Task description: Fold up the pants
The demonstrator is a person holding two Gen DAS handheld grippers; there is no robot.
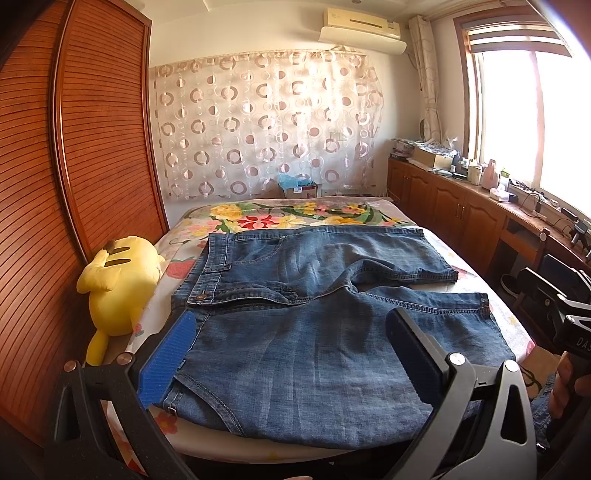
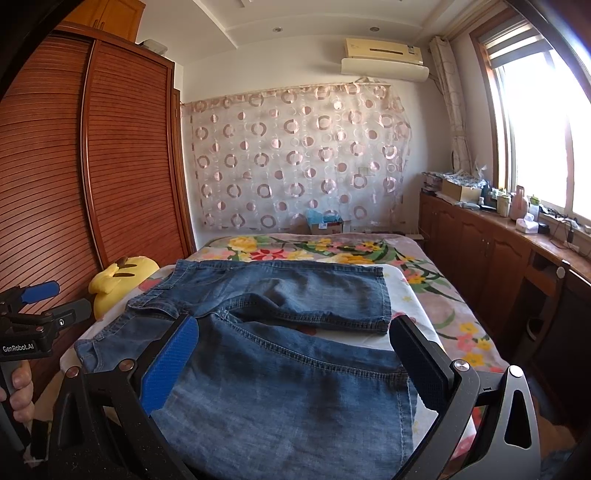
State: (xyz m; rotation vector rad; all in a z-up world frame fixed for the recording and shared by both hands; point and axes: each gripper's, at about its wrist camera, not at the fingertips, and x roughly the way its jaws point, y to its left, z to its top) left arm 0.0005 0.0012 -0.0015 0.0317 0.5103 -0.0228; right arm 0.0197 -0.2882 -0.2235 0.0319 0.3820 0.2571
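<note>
Hazard: both your left gripper [image 1: 291, 354] and right gripper [image 2: 295, 369] gape wide, empty; grab one denim layer of the pants [image 1: 332, 332] at 12 o'clock and the fold skews.

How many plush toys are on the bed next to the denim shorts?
1: a yellow plush toy lies at the bed's left edge against the wooden wardrobe, beside the waistband of the denim shorts. Others may be hidden.

- I'm looking into a home bedroom: a bed [image 1: 258, 218] with a floral cover fills the middle.
- Louvred wooden wardrobe [image 1: 99, 129] on its left edge, air conditioner [image 1: 362, 26] above a patterned curtain [image 1: 266, 125] (circles).
- Plush toy [image 1: 118, 288] at the bed's left edge.
</note>
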